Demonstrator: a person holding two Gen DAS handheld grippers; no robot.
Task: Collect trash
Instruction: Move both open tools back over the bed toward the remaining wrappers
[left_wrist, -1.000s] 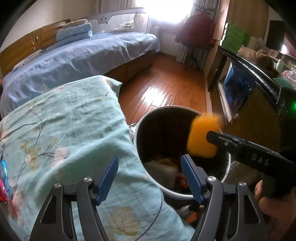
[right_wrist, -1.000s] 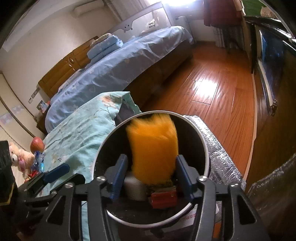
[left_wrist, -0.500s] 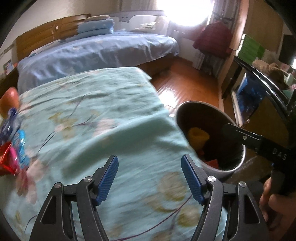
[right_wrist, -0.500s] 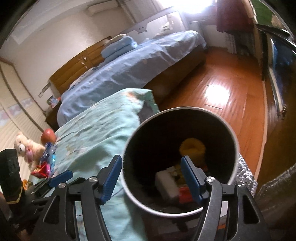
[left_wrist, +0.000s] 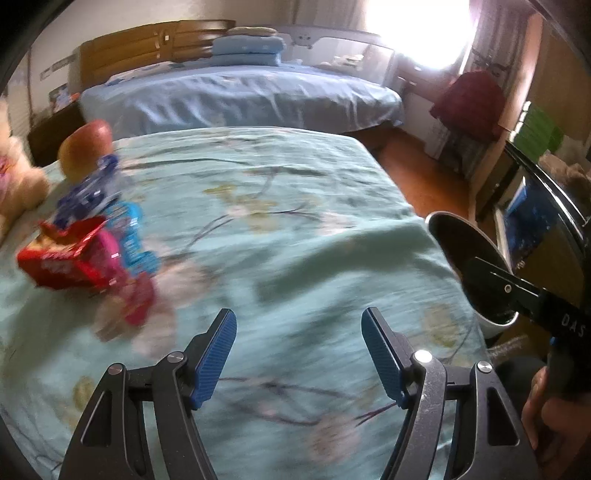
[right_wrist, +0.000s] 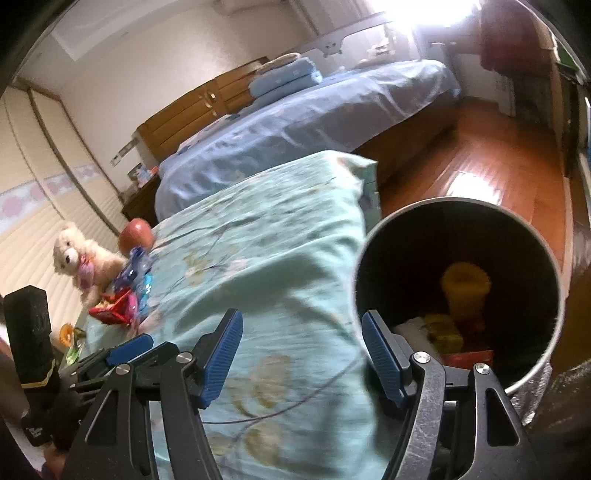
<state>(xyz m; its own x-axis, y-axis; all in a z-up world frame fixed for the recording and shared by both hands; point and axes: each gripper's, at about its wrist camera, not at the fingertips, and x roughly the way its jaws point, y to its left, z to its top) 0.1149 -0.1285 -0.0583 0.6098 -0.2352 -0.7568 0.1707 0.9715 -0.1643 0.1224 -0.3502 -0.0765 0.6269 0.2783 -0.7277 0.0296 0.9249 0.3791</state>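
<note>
A round metal trash bin (right_wrist: 532, 236) stands beside the bed. Inside it lie a yellow cup (right_wrist: 466, 291), white paper and a red wrapper. My right gripper (right_wrist: 301, 354) is open and empty over the teal flowered bedspread (right_wrist: 280, 236), just left of the bin's rim. My left gripper (left_wrist: 297, 352) is open and empty above the same bedspread (left_wrist: 295, 206). A pile of snack wrappers (left_wrist: 88, 243), red, pink and blue, lies on the bed to its left, also seen as wrappers (right_wrist: 125, 299) in the right wrist view. The bin (left_wrist: 469, 258) shows at the right edge.
A red apple (left_wrist: 86, 147) and a cream plush bear (right_wrist: 79, 258) sit beyond the wrappers. A second bed with a blue sheet (left_wrist: 240, 99) stands behind. Wooden floor (right_wrist: 480, 166) lies past the bin. A hand (left_wrist: 550, 417) holds the right gripper's handle.
The orange-yellow cup left my right gripper and now lies in the bin. Both grippers swung left from the bin over the bedspread; the wrapper pile came into the left wrist view.
</note>
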